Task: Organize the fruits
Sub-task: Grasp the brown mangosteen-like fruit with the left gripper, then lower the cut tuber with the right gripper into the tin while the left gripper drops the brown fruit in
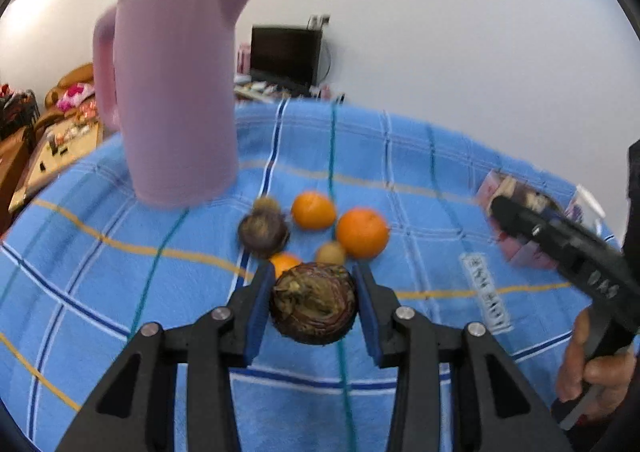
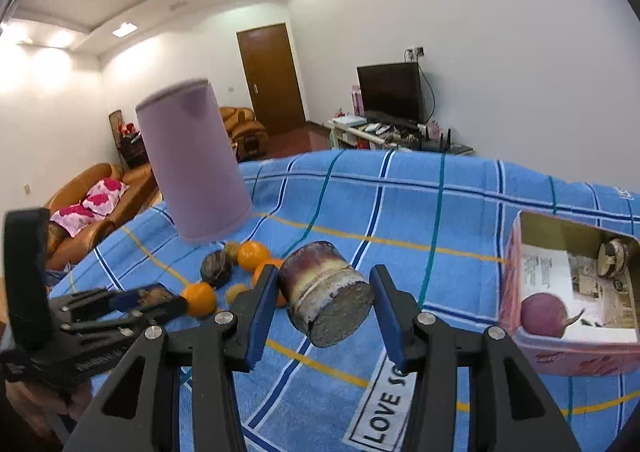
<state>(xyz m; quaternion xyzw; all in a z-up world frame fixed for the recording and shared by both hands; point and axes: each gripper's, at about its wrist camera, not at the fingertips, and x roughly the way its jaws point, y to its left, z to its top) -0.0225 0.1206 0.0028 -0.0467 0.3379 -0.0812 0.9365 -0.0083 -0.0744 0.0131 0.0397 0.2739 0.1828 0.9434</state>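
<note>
My left gripper [image 1: 314, 294] is shut on a dark purple-brown mangosteen [image 1: 313, 302], held above the blue checked cloth [image 1: 160, 292]. Beyond it lie several oranges [image 1: 362, 232], another mangosteen [image 1: 263, 232] and small brown fruits [image 1: 331, 253]. My right gripper [image 2: 324, 302] holds a purple-and-cream cut cylinder piece [image 2: 326, 294] between its pads, tilted, above the cloth [image 2: 420, 211]. The fruit pile [image 2: 252, 254] lies left of it. A pink tin box [image 2: 576, 292] at the right holds a round purple fruit [image 2: 544, 314] and a dark fruit [image 2: 612, 258].
A tall pink kettle [image 1: 176, 99] stands at the back left of the cloth, also in the right wrist view [image 2: 192, 163]. The left gripper [image 2: 80, 316] shows at the lower left of the right wrist view. The right gripper body [image 1: 568, 248] crosses the pink box [image 1: 520, 211].
</note>
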